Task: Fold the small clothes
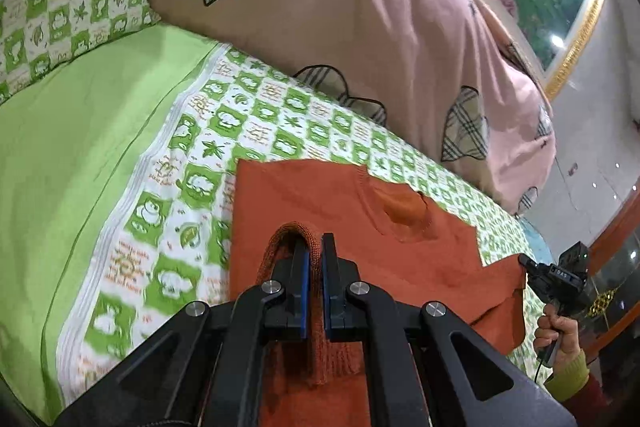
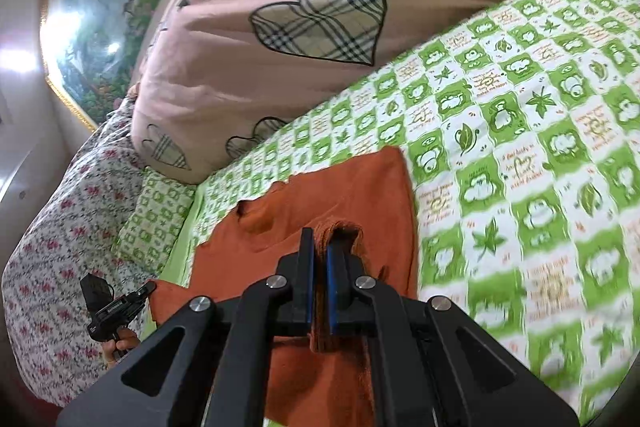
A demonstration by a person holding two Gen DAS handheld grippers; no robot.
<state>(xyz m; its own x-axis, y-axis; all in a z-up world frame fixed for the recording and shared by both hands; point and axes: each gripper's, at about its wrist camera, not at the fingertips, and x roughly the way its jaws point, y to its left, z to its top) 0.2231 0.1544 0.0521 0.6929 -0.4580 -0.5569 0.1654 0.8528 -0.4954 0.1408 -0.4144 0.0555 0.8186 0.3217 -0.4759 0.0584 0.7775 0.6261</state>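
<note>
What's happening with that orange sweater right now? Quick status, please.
Left gripper jaws shut on ribbed hem; right gripper likewise. Orange sweater lies on green patterned sheet, near edge lifted. Pink quilt behind, not obstructing.

We see our right gripper [image 2: 319,251] closed on a ribbed hem fold of the orange knit sweater [image 2: 360,187], the knit pinched between the blue-lined fingers [image 2: 307,259]. The sweater lies flat on the green-and-white checked bedsheet [image 2: 520,115], neckline toward the far left. Beyond it sits a pink quilt [image 2: 248,67] with plaid heart patches. At left, a floral pillow [image 2: 60,227] and a smaller checked pillow [image 2: 154,223]. Low left, our left gripper [image 2: 150,287] touches the sweater's edge; whether it grips, we cannot tell. A gold-framed landscape painting [image 2: 100,27] hangs on the wall.
</note>
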